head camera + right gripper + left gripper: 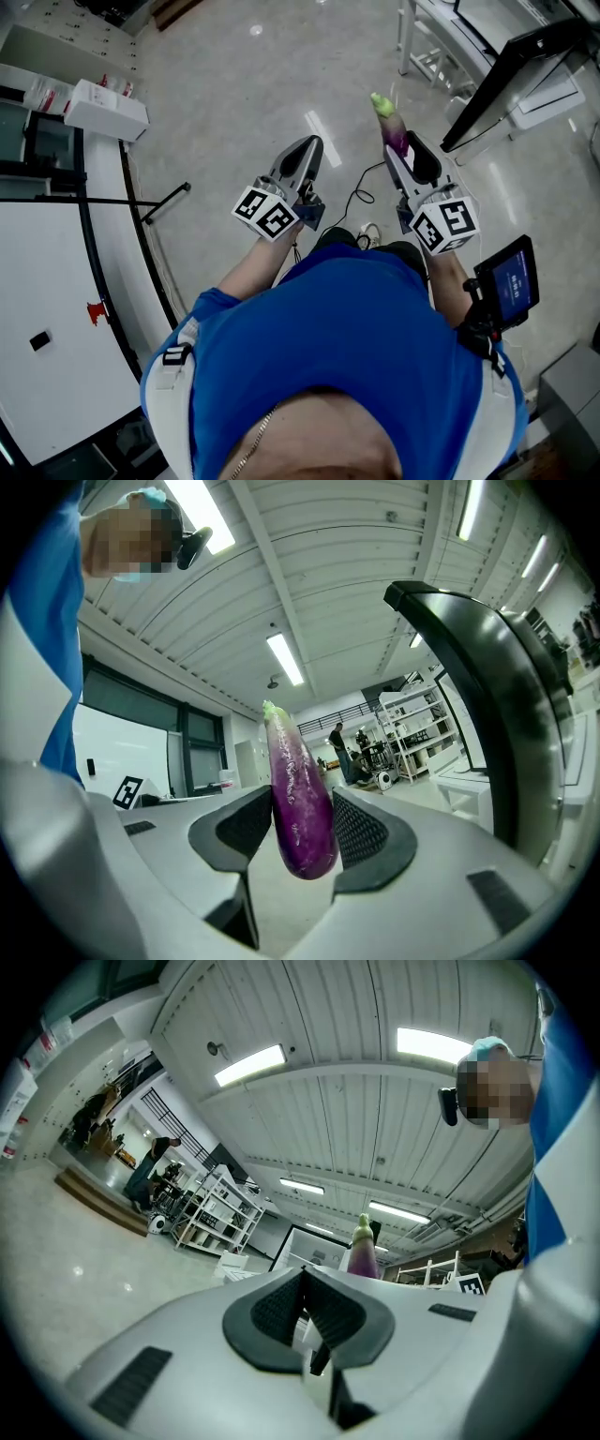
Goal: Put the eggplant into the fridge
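Note:
A purple eggplant (pixel 395 130) with a green stem sticks up and forward out of my right gripper (pixel 409 155), which is shut on its lower part. In the right gripper view the eggplant (pixel 300 799) stands upright between the two ribbed pads (pixel 364 832), its stem pointing away. My left gripper (pixel 302 157) is held beside it at the same height, shut with nothing in it; its pads (pixel 323 1314) meet in the left gripper view, where the eggplant (pixel 362 1247) shows beyond them. A white appliance (pixel 47 300) with black edges stands at the left; no open fridge compartment shows.
Both grippers hang over a pale glossy floor. A white box (pixel 105 109) lies on the counter at the upper left. A dark slanted panel (pixel 511 70) and white racks are at the upper right. A small screen (pixel 511 279) is strapped by my right arm.

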The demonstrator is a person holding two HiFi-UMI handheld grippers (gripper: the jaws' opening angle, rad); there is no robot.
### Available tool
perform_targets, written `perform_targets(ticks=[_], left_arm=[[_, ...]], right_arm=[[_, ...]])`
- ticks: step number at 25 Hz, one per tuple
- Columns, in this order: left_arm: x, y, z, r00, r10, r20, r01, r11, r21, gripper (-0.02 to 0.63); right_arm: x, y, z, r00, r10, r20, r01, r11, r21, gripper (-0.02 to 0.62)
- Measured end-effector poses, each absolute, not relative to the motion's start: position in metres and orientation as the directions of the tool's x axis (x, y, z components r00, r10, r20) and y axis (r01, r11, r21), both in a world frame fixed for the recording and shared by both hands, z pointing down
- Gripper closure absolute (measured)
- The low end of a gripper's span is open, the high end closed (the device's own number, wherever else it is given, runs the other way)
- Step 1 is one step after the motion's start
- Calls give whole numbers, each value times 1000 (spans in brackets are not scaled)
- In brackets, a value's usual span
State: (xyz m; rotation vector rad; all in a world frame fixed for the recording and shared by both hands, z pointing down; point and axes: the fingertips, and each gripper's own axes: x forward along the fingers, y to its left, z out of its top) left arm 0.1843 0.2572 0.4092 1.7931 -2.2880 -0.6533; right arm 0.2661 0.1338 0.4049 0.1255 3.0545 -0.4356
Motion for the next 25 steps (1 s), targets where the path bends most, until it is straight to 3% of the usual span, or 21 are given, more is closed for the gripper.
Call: perform_targets(ticks=[12, 19, 25], left_arm=[[107, 244, 405, -273, -953, -130, -881, 193, 432, 598], [98, 212, 401, -180, -968, -173, -903, 93, 420, 598], [47, 196, 388, -91, -975, -203, -890, -12, 455, 598]], right_arm=[[196, 124, 397, -997, 52, -51, 62, 971, -232, 388], [194, 104, 398, -999, -12, -53, -1, 982, -191, 388], [152, 96, 390, -997, -68, -31, -62, 985, -159, 388]])
